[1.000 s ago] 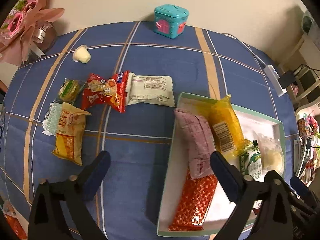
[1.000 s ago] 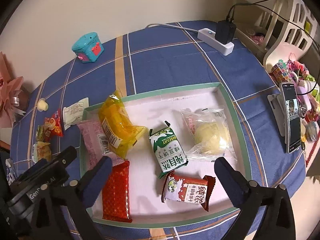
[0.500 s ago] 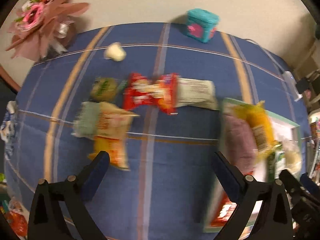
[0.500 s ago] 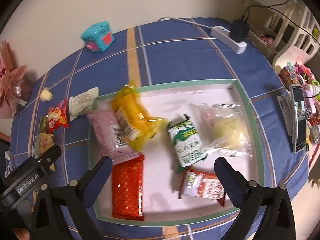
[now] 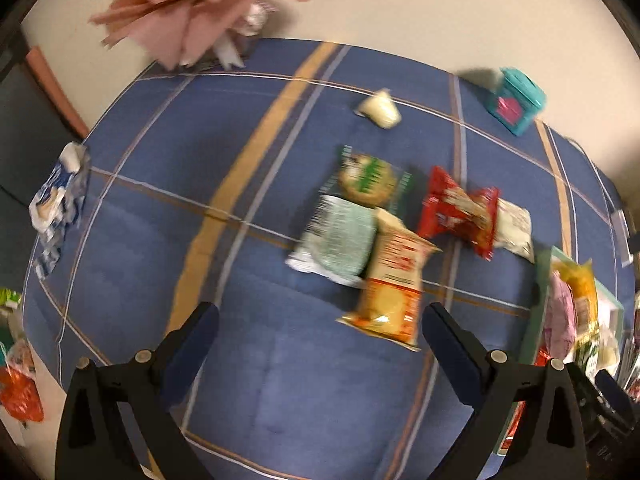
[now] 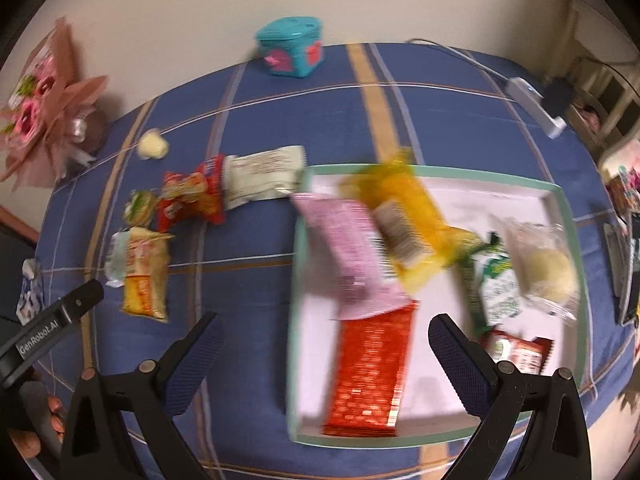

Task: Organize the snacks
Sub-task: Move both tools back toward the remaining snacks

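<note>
A: Any readable text?

B: One item. "GenRobot.AI" in white on the black body of the left gripper (image 6: pixel 52 326), seen at the left edge of the right wrist view.

A: Snack packets?

B: All motion-blurred. There's print on the white packet (image 6: pixel 262 178) and a barcode-like label on the yellow packet (image 6: pixel 404 216), neither legible. Left wrist view: nothing readable.

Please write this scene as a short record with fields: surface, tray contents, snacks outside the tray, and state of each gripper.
surface: blue plaid tablecloth
tray: holds pink packet, yellow packet, red packet, green biscuit pack
outside tray: orange cracker bag, red wrapper, white packet, round green-label snack
left gripper: open, empty
right gripper: open, empty
</note>
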